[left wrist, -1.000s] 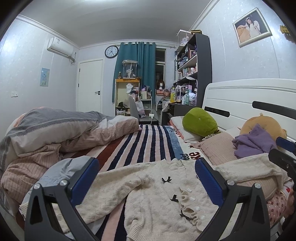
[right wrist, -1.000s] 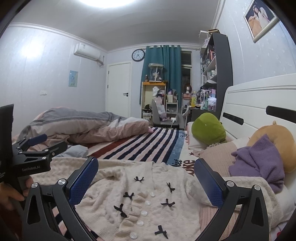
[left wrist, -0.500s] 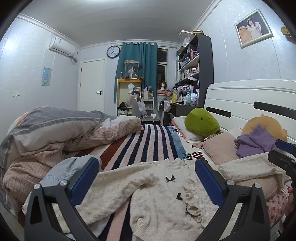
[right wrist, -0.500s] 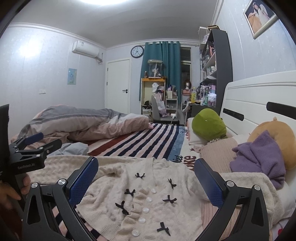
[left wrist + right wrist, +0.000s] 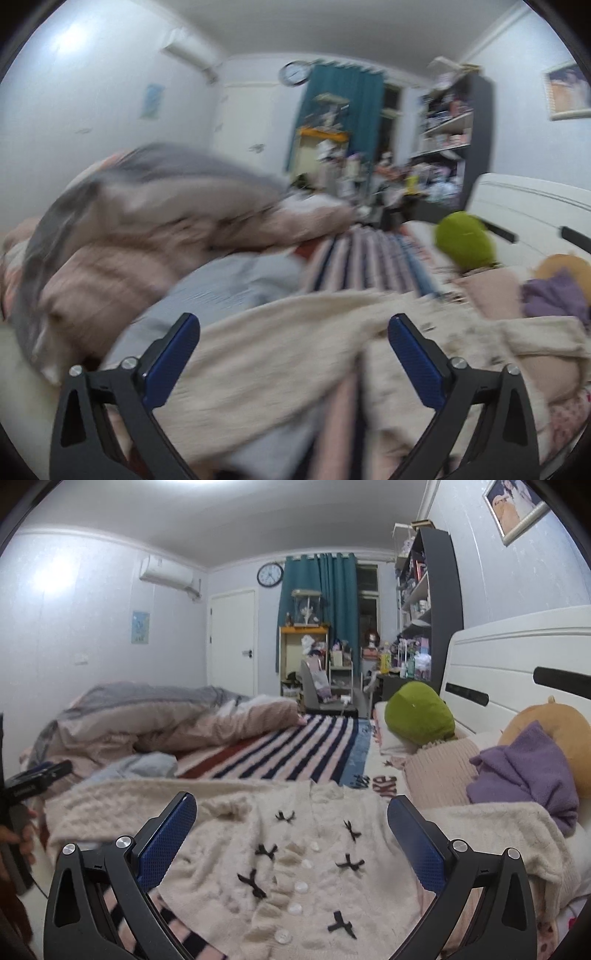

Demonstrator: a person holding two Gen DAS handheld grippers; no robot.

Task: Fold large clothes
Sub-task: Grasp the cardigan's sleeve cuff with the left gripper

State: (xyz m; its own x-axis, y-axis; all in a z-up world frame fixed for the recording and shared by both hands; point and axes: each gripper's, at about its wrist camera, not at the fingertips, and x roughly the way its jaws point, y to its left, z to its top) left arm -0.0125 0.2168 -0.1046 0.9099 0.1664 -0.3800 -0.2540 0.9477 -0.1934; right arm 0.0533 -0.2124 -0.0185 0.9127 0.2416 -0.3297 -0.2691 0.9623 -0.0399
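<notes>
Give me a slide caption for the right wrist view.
Right tool open above a cream cardigan with black bows, spread on the bed.

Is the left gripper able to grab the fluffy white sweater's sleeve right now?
Probably yes. The left gripper has its jaws wide but closing, with the cream sweater's sleeve spread flat just ahead and nothing lying over it. The blurry view hides whether it touches yet.

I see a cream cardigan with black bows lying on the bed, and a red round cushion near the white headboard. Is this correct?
Not entirely. The round cushion near the white headboard is green, not red, as the right wrist view shows clearly. The rest is correct: the cream cardigan with black bows lies on the bed.
</notes>
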